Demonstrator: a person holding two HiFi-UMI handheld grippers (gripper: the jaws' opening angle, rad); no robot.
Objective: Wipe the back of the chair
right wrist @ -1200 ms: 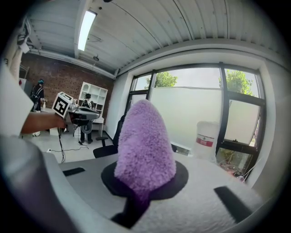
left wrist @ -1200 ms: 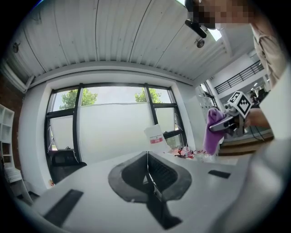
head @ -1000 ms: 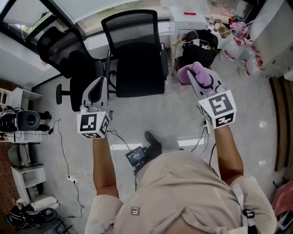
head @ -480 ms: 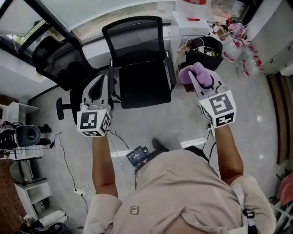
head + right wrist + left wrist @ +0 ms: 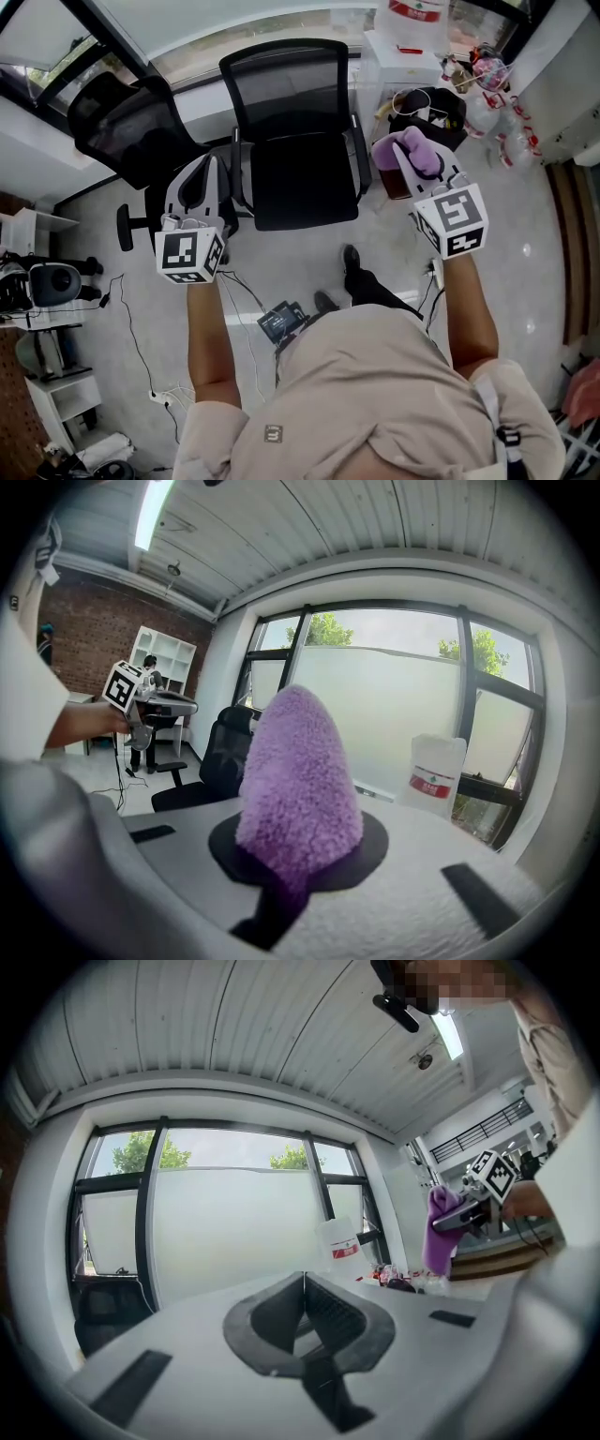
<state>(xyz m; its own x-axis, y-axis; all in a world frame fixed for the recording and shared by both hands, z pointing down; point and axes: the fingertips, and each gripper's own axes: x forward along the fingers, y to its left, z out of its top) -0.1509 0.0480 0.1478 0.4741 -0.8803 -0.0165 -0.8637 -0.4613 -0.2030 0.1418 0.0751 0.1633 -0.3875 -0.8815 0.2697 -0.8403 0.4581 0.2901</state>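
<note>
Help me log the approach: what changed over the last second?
The person stepped toward the black chair ahead, which now sits lower in the head view; one shoe moved forward. Nothing was grasped or released: the right hand-held gripper stays shut on the purple cloth, the left hand-held gripper shut and empty.

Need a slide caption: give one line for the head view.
Person faces a black mesh chair, right claw gripping a purple cloth, left claw shut and empty.
</note>
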